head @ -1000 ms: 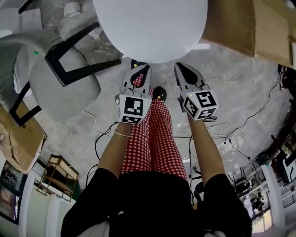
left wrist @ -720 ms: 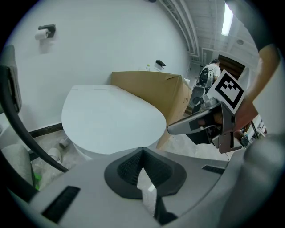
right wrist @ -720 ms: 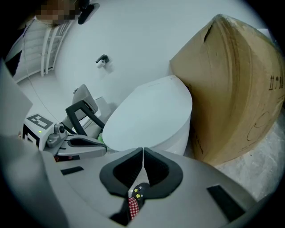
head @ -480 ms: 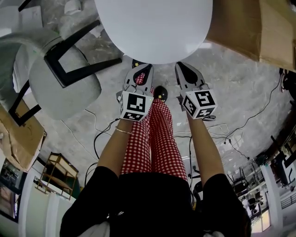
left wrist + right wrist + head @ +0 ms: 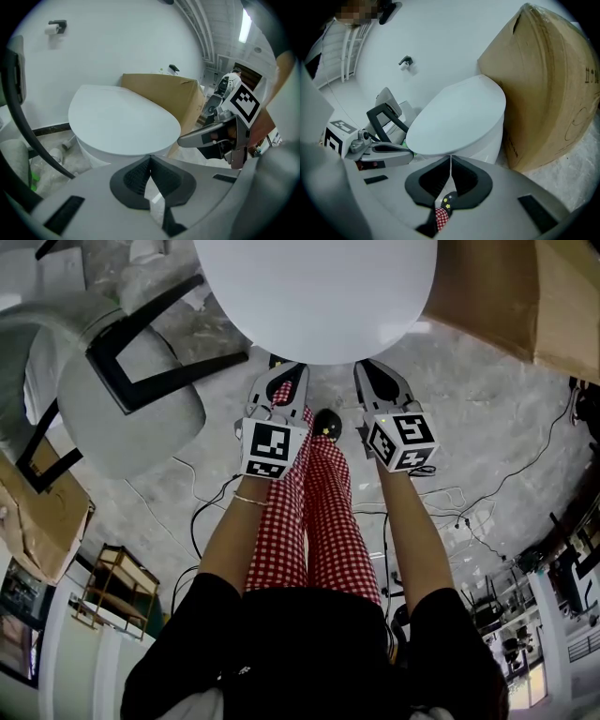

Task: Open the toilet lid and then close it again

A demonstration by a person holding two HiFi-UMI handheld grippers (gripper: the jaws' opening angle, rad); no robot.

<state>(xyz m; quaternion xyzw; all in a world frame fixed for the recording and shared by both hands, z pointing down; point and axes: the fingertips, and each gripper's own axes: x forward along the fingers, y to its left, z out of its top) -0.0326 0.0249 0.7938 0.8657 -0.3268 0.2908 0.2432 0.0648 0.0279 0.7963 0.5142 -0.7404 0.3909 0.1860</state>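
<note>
The white toilet lid (image 5: 314,292) lies down flat on the bowl, at the top of the head view. My left gripper (image 5: 284,373) hovers just short of the lid's front edge, jaws shut with nothing between them. My right gripper (image 5: 367,369) hangs beside it at the same distance, also shut and empty. In the left gripper view the lid (image 5: 119,119) sits straight ahead of the closed jaws (image 5: 150,158), with the right gripper (image 5: 208,136) off to the side. The right gripper view shows the lid (image 5: 459,117) just beyond its closed jaws (image 5: 451,158).
A big cardboard box (image 5: 511,292) stands close against the toilet's right side. A white chair with a black frame (image 5: 127,381) lies on the left. Cables (image 5: 450,502) trail over the grey floor. A paper holder (image 5: 56,25) hangs on the wall behind.
Both grippers have edged a little forward toward the lid's front edge. The lid has stayed down and both stay shut.
</note>
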